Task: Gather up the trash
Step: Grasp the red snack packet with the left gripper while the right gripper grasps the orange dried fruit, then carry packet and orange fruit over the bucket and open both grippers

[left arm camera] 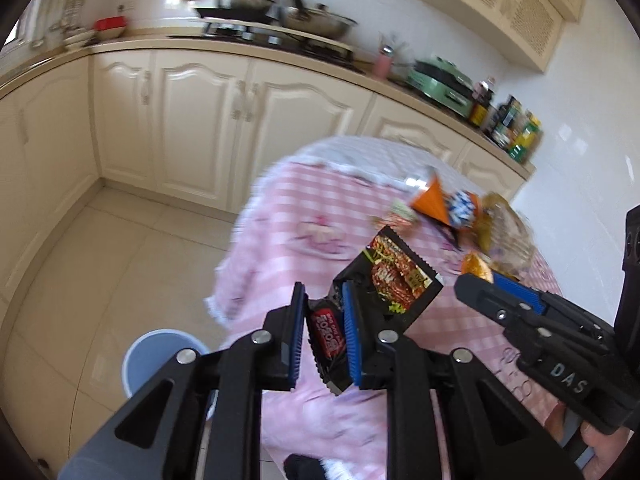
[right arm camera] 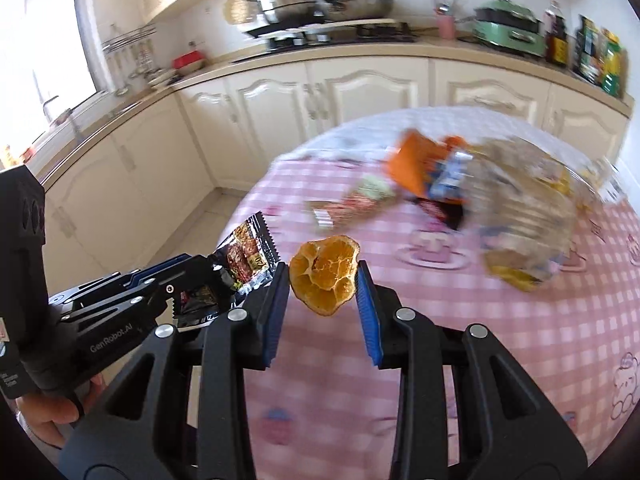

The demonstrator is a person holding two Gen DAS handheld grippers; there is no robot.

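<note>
Left gripper [left arm camera: 324, 320], blue ribbed pads nearly together, clamps a crinkled black foil wrapper [left arm camera: 394, 276] with zigzag-cut edges and red print, held up over the near edge of the table [left arm camera: 280, 240], a round top under a pink-and-white gingham cloth. Right gripper [right arm camera: 323, 286], jaws part open, pinches a curled, dimpled orange peel [right arm camera: 323, 272] by its two sides, clear of the cloth. Further wrappers [right arm camera: 424, 168], orange, blue and clear crinkly film, lie heaped at the table's far side; a pale blue round bin [left arm camera: 160, 354] stands on the tiled floor just beside the table.
</note>
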